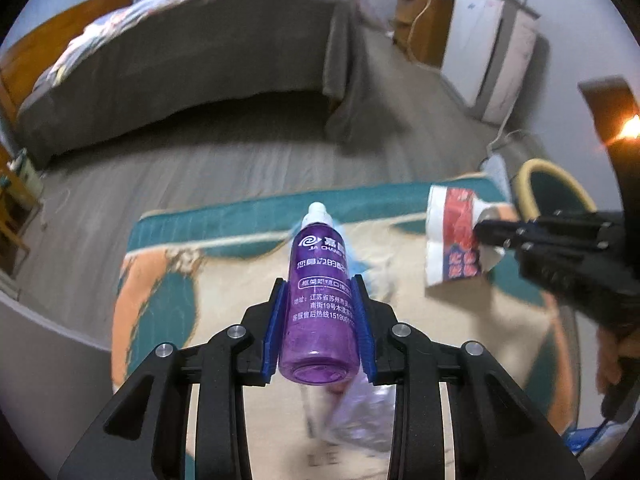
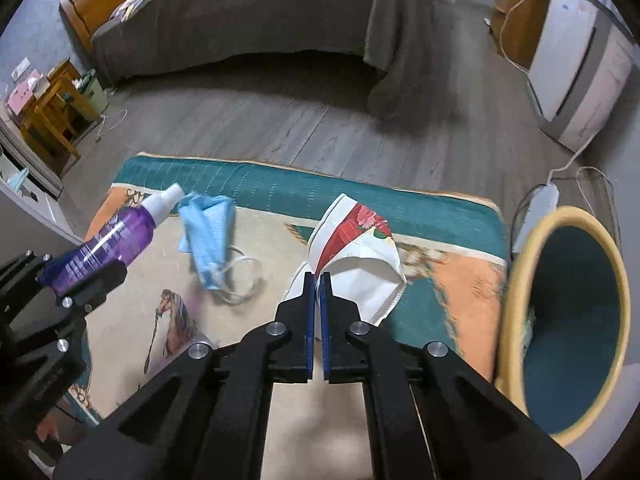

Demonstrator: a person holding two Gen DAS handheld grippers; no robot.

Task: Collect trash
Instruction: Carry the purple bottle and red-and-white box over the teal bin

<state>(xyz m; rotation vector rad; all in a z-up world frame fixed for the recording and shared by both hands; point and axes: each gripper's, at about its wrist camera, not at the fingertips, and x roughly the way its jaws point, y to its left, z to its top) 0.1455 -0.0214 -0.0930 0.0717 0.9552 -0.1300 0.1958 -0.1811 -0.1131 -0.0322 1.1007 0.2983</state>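
My left gripper (image 1: 320, 292) is shut on a purple spray bottle (image 1: 320, 300) with a white nozzle, held lifted over the rug; the same bottle (image 2: 108, 240) shows at the left of the right wrist view. My right gripper (image 2: 319, 280) is shut on a white paper wrapper (image 2: 360, 248) with red print, hanging above the rug; that wrapper (image 1: 452, 236) appears at the right of the left wrist view. A crumpled blue face mask (image 2: 208, 232) with white ear loops lies on the rug. A clear plastic wrapper (image 1: 360, 420) lies below the bottle.
A patterned teal, cream and orange rug (image 2: 440, 208) covers the grey wood floor. A round bin (image 2: 568, 320) with a yellow rim and teal inside stands at the rug's right edge. Behind are a bed (image 2: 260, 12), a white appliance (image 2: 576, 68) with cables, and wooden furniture (image 2: 52, 108).
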